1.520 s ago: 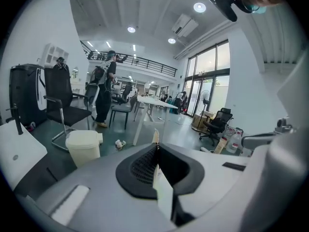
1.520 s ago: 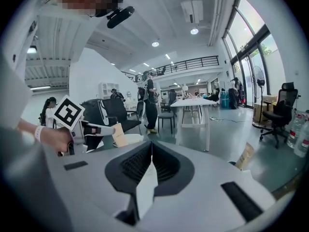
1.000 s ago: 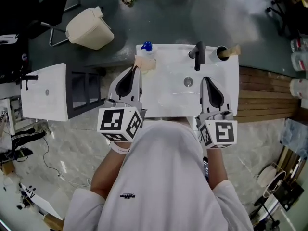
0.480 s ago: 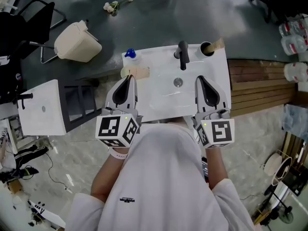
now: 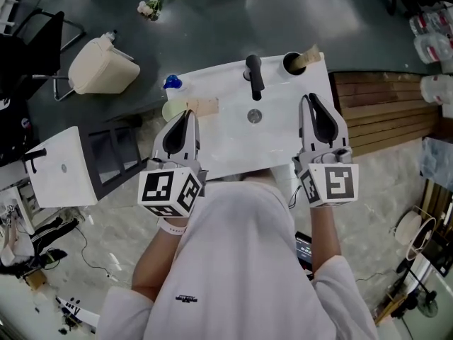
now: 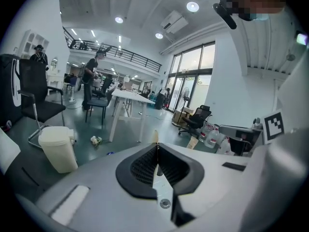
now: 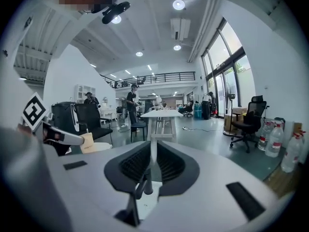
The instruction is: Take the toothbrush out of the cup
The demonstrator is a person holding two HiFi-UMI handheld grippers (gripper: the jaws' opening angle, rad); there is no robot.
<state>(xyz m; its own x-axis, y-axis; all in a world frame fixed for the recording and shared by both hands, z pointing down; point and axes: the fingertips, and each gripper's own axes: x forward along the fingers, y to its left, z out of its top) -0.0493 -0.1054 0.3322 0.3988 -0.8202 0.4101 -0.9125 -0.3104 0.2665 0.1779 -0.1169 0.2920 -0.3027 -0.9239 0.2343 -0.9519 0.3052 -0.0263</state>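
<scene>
So the white washbasin (image 5: 233, 139) has plenty of free room in the middle, just the drain (image 5: 254, 115) and the dark faucet (image 5: 253, 76) at the far edge. Off its right edge there's wooden slat decking (image 5: 382, 112), and past the far edge it's dark floor with a cream bin (image 5: 102, 66) well off to the left. The cup (image 5: 291, 64) sits in the far right corner of the basin with the toothbrush (image 5: 310, 54) in it, pale handle leaning out toward the right edge. A blue-capped bottle (image 5: 172, 83) is at the far left corner. Left tongs (image 5: 189, 113) are clamped together with nothing between them, hanging over the left edge. Right tongs (image 5: 308, 98) are pressed closed too, empty, over the right side of the basin, tips pointing at the far edge, short of the cup and not touching it. Both forearms reach straight out from the white shirt, marker cubes nearest the body.
</scene>
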